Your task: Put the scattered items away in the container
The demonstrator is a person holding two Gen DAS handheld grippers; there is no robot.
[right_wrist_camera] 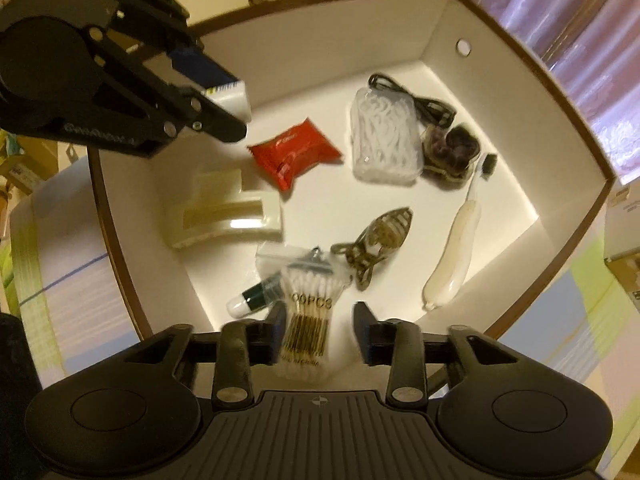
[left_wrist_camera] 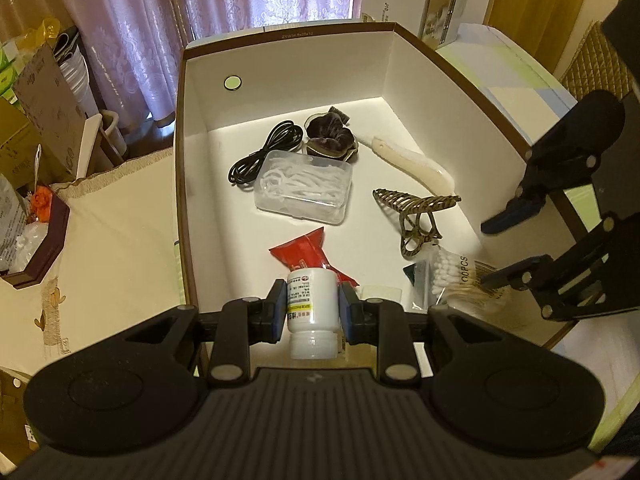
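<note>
The left gripper (left_wrist_camera: 313, 309) pinches a white pill bottle (left_wrist_camera: 312, 314) at lower centre, over the near edge of the white box (left_wrist_camera: 280, 60). The right gripper (right_wrist_camera: 320, 334), fingers spread, hovers above a pack of cotton swabs (right_wrist_camera: 310, 312) lying inside, beside a hair claw (right_wrist_camera: 376, 244).

Red packet (left_wrist_camera: 301, 249): near end hidden behind the white bottle (left_wrist_camera: 313, 307), whose label print is too small to read. Cotton-swab bag (right_wrist_camera: 307, 312): blurred, lower end hidden behind the right gripper (right_wrist_camera: 320, 334). Green-capped tube (right_wrist_camera: 256, 295): partly covered by that bag. Box (left_wrist_camera: 404, 68): near wall cut off by gripper bodies.
</note>
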